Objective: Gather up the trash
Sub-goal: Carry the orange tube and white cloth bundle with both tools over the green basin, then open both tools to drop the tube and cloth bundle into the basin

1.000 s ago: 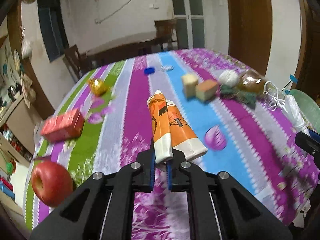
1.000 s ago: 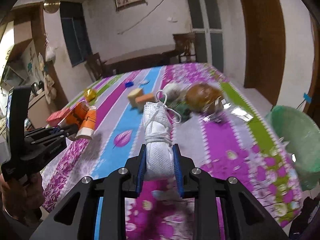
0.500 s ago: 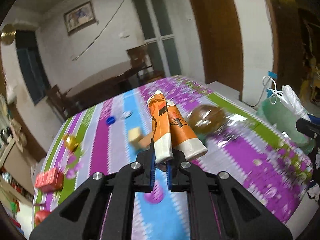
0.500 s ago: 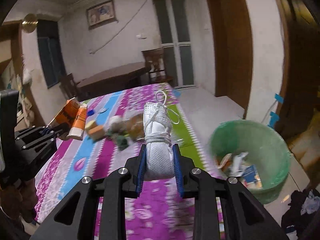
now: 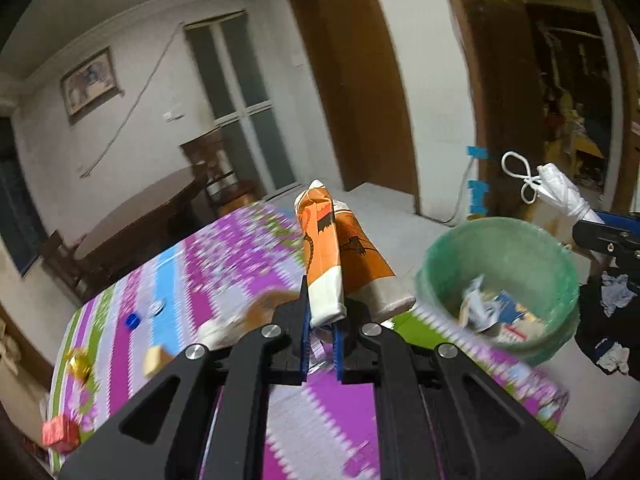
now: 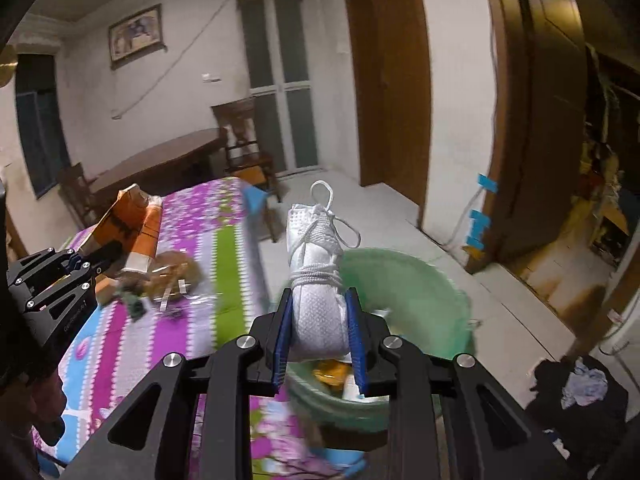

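The carry to the bin (image 5: 500, 264) is judged to be the step in hand: both loads are lifted clear of the table (image 5: 192, 280) and are pointed toward the bin, which stands on the floor just past the table's edge, with scraps already lying inside. In the right wrist view the bin's rim (image 6: 400, 258) is seen directly behind and below the right gripper (image 6: 319, 332), so a release there is judged close to possible. The left gripper (image 5: 321, 340) is seen with the table's edge yet to be crossed, and a further reach toward the bin would be called for. Open floor is seen around the bin; a dark heap of clothes (image 6: 576, 396) lies near it but apart.

The right gripper is clamped on a white mask (image 6: 318, 296) rolled and tied with its cord. The left gripper is pinched nearly closed on the flattened end of an orange carton (image 5: 332, 256), which sticks up and forward.
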Demonstrator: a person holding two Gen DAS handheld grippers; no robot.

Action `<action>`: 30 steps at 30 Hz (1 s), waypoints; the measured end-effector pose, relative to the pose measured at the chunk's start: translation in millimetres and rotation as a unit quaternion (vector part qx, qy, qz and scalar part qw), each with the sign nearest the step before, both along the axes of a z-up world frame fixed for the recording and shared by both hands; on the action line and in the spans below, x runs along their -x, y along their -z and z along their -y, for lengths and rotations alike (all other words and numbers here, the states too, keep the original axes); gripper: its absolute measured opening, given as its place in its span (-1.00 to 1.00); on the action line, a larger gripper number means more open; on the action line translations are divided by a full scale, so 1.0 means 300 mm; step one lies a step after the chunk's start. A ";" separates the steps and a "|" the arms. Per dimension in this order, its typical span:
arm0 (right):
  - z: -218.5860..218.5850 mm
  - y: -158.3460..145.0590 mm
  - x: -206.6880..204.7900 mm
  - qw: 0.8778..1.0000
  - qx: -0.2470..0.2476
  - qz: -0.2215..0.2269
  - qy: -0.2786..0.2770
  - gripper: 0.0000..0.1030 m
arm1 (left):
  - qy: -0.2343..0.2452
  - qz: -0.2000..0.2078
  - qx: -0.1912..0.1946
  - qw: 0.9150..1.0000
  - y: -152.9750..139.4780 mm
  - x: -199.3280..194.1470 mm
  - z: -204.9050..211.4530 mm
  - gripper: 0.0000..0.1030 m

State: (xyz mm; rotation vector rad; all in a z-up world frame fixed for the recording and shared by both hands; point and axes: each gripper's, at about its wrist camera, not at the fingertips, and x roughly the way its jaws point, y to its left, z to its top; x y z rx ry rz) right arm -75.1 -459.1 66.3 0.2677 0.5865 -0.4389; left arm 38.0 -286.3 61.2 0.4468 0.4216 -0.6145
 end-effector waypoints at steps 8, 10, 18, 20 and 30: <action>0.199 -0.003 0.053 0.998 -0.012 -0.037 0.045 -0.48 | 0.062 -0.006 -0.014 0.998 0.031 0.018 0.208 -0.86; 0.242 0.004 0.059 0.997 -0.021 -0.046 0.054 -0.48 | 0.081 -0.020 -0.017 0.996 0.047 0.011 0.254 -0.86; 0.367 0.081 0.012 0.992 -0.067 -0.081 0.065 -0.48 | 0.145 -0.101 -0.046 0.983 0.146 -0.055 0.405 -0.86; 0.391 0.119 -0.013 0.990 -0.082 -0.092 0.066 -0.48 | 0.159 -0.124 -0.052 0.978 0.180 -0.065 0.433 -0.86; 0.428 0.248 -0.093 0.984 -0.116 -0.118 0.061 -0.48 | 0.177 -0.168 -0.072 0.967 0.285 -0.108 0.462 -0.86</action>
